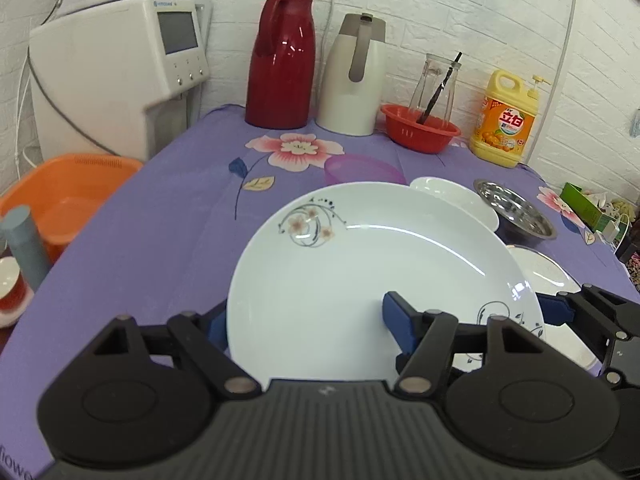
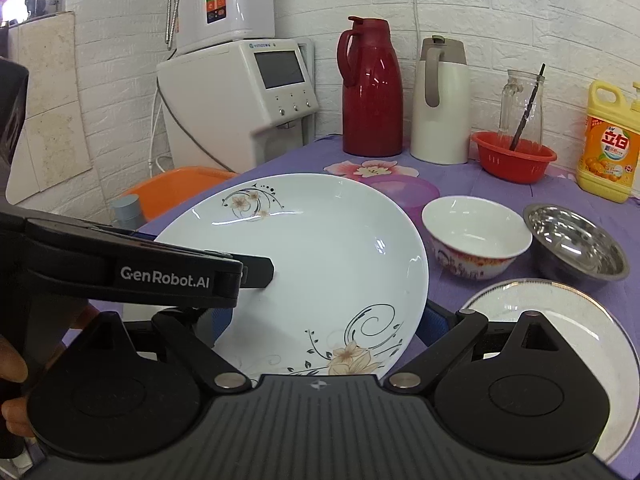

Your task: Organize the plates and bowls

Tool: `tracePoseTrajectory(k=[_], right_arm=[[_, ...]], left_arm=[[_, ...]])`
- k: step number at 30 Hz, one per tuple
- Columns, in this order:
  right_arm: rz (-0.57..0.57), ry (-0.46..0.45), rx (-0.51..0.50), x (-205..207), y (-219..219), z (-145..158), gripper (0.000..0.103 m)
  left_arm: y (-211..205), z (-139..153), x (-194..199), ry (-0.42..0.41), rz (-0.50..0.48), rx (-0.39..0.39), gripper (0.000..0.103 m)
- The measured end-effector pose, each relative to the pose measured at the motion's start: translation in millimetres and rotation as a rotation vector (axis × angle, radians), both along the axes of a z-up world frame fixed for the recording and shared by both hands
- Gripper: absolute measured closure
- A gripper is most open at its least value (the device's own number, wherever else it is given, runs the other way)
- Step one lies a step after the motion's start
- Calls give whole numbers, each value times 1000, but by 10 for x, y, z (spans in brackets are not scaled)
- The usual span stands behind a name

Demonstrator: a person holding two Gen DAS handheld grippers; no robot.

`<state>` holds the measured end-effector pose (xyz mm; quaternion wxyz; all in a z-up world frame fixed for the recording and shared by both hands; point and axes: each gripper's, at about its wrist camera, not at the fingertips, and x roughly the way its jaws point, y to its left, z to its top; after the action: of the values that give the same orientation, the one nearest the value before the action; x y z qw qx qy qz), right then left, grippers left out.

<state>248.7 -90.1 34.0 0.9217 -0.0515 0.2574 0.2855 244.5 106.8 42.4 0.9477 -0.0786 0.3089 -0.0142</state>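
Observation:
A large white plate with flower prints (image 1: 360, 280) (image 2: 320, 260) is held tilted above the purple tablecloth. My left gripper (image 1: 304, 324) has one finger under the plate's left rim and one finger on its face; it seems shut on the plate. It shows in the right wrist view (image 2: 256, 272) at the plate's left edge. My right gripper (image 2: 320, 328) straddles the plate's near edge, jaws wide. A white patterned bowl (image 2: 476, 236), a steel bowl (image 2: 576, 240) and a gold-rimmed white plate (image 2: 560, 320) sit to the right.
At the back stand a red thermos (image 2: 372, 92), a white thermos (image 2: 440, 100), a red basket with a glass jar (image 2: 512, 160) and a yellow detergent bottle (image 2: 608, 144). A purple bowl (image 1: 360, 168) lies behind the plate. An orange tub (image 1: 68, 196) and a water dispenser (image 1: 112, 76) are left.

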Motion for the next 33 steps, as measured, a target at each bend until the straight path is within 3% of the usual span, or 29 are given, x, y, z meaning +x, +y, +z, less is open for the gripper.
tracePoseTrajectory(k=[5,10,12,17,21,24,29,33], right_arm=[[0,16,-11,-464,-69,-101,0],[-15,34,-31,-674,-62,-251,0],[-10,38,-46,-707,-32,-319,0],[-9,22,-67,-720,-28,-346,0],[-61,14,12,-738,-201,-287,0],[-100,-24,69,-767,-322,-177,0],[-118,-31,86,-685,-427,-119,0],[-195,-79,57,-543,-660,-33,0]], left_arm=[[-66,-147,-463,24,-2,-13,37],[-126,-297,-708,36,-10,13,37],[-123,-343,-735,40,-9,28,36],[1,-395,-738,39,-27,-31,35],[22,-220,-827,-45,-11,15,32],[60,-114,-831,-76,5,-2,32],[-65,-96,-668,-51,-51,-49,32],[-277,-97,-547,-33,-106,-68,32]])
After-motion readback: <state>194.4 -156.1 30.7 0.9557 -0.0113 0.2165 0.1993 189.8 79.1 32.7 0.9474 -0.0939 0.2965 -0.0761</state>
